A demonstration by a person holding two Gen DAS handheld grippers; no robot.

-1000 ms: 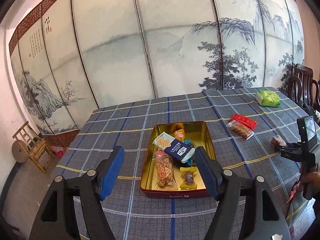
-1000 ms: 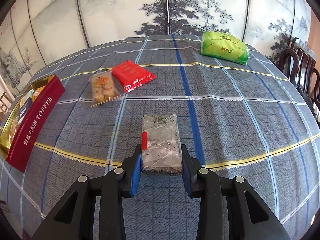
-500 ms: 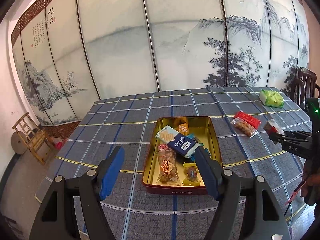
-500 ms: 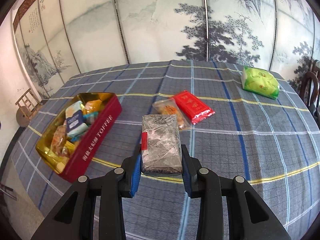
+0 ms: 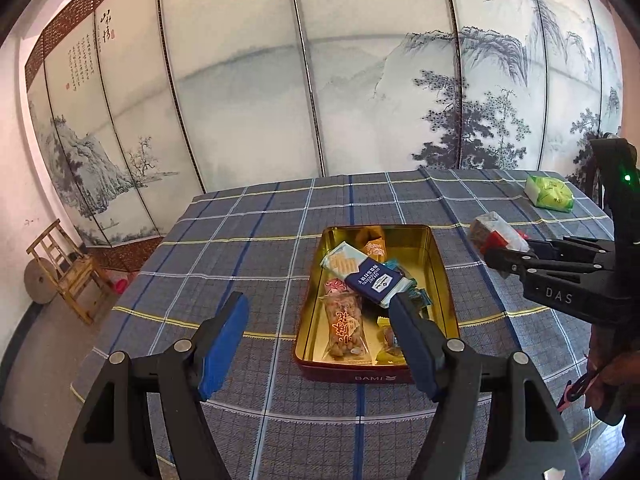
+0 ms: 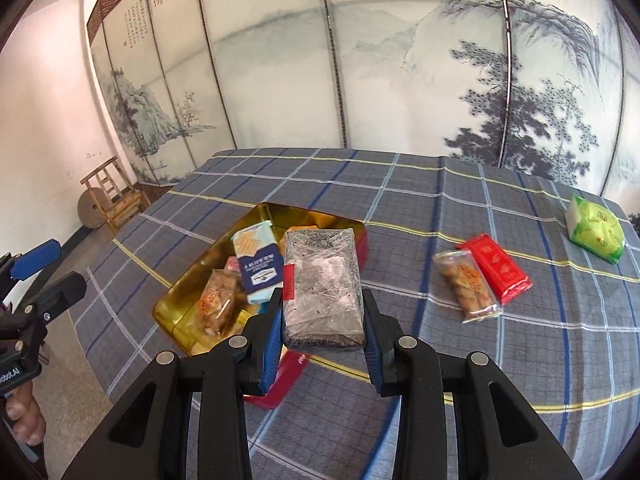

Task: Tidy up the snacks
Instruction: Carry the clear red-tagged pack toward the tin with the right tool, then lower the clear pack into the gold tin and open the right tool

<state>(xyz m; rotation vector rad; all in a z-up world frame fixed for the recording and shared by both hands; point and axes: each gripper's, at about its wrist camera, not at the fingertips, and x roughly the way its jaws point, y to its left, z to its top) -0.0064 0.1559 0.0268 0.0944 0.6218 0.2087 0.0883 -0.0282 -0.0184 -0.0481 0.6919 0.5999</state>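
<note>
Right gripper (image 6: 322,320): blue pads clamped on the long sides of a clear-wrapped dark snack bar (image 6: 322,284), speckled grey-black, flat rectangular block, small red label on its left edge. Bar is held clear of the cloth, over the near right edge of the tin (image 6: 172,316). Tool tilts downward. In the left wrist view it enters from the right, the bar (image 5: 494,232) at its tip, beside the tin's far right corner.

Left gripper (image 5: 320,340): jaws wide apart, nothing between the pads, hovering over the near end of the tin (image 5: 352,376), tilted down.

Tin: gold inside, red outside, on the plaid tablecloth (image 6: 440,208); holds several wrapped snacks, a blue-and-white cracker pack (image 6: 258,264) on top.

On the cloth to the right: clear pack of brown snacks (image 6: 468,284) touching a red packet (image 6: 498,268); a green packet (image 6: 596,234) well apart near the far corner.

Change from a second ago: the bar was low over bare cloth, well right of the tin; the right gripper has carried it up and left to the tin. Left gripper has barely shifted.
</note>
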